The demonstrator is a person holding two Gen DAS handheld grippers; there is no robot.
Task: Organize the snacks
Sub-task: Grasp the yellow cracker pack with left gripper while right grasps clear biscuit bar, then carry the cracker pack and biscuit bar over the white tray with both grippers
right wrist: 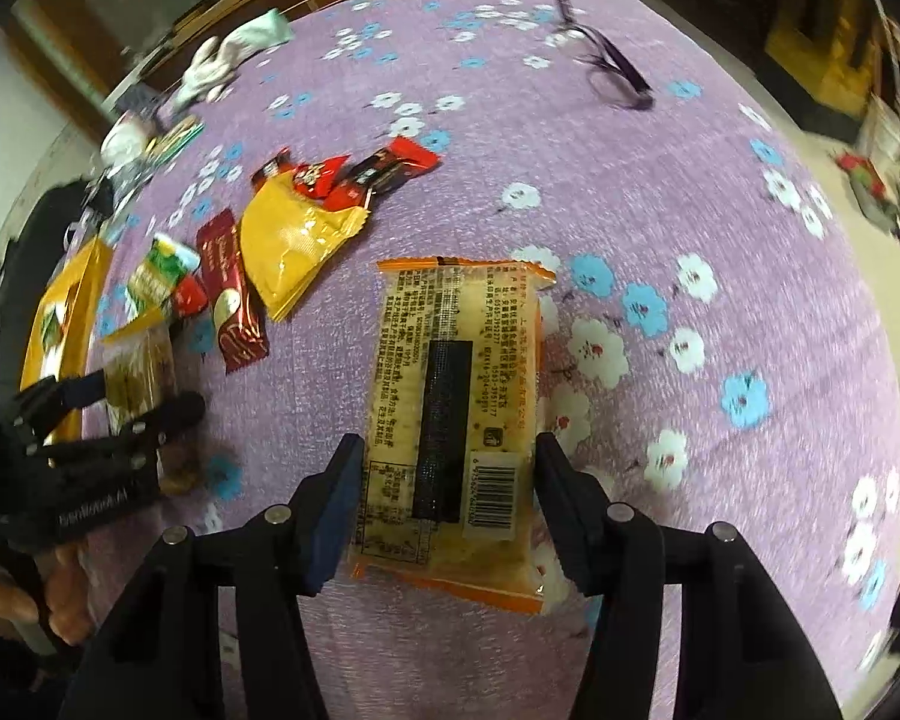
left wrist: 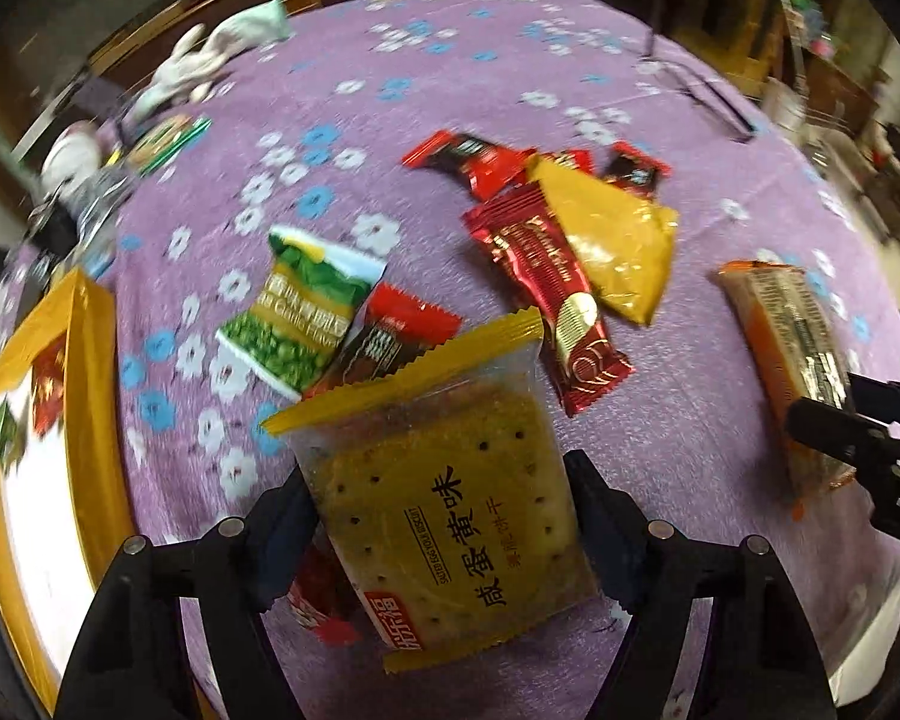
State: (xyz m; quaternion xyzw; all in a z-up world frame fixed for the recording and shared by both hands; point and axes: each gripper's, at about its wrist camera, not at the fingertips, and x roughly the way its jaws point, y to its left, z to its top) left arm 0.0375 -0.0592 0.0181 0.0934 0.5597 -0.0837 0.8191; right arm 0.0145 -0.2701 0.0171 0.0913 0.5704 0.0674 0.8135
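Left gripper [left wrist: 444, 516]: black two-finger tool; jaws straddle the yellow-edged clear packet of a square salted-egg biscuit [left wrist: 450, 498]. Both pads appear to press the packet's sides, so it reads as grasped; the packet lies near the yellow-rimmed white tray [left wrist: 36, 438] at the table's left edge.
Right gripper [right wrist: 447, 498]: jaws bracket the orange-edged clear packet of a long bar, printed side up [right wrist: 456, 414]. Pads sit at its edges; contact looks light, so a firm grasp cannot be confirmed.
Risk, slip: film wrappers are slick and crushable; a shallow edge hold would probably let either packet rotate or drop on lifting.
Risk, breakage: tight closure would likely crack the biscuit.
Risk, snagging: a small red wrapper [left wrist: 318, 606] lies partly under the biscuit packet and could be dragged along.
Risk, collision: both grippers work close together; crossing paths toward the tray could knock them.
Surface: purple tablecloth with white and blue flowers [right wrist: 660, 192], soft and slightly wrinkled.
Loose snacks: plain yellow pouch [left wrist: 618, 246], dark red foil bar [left wrist: 552, 294], green pea packet [left wrist: 306, 312], small red sachets [left wrist: 474, 159].
Room: wooden furniture behind; cluttered, blurred.
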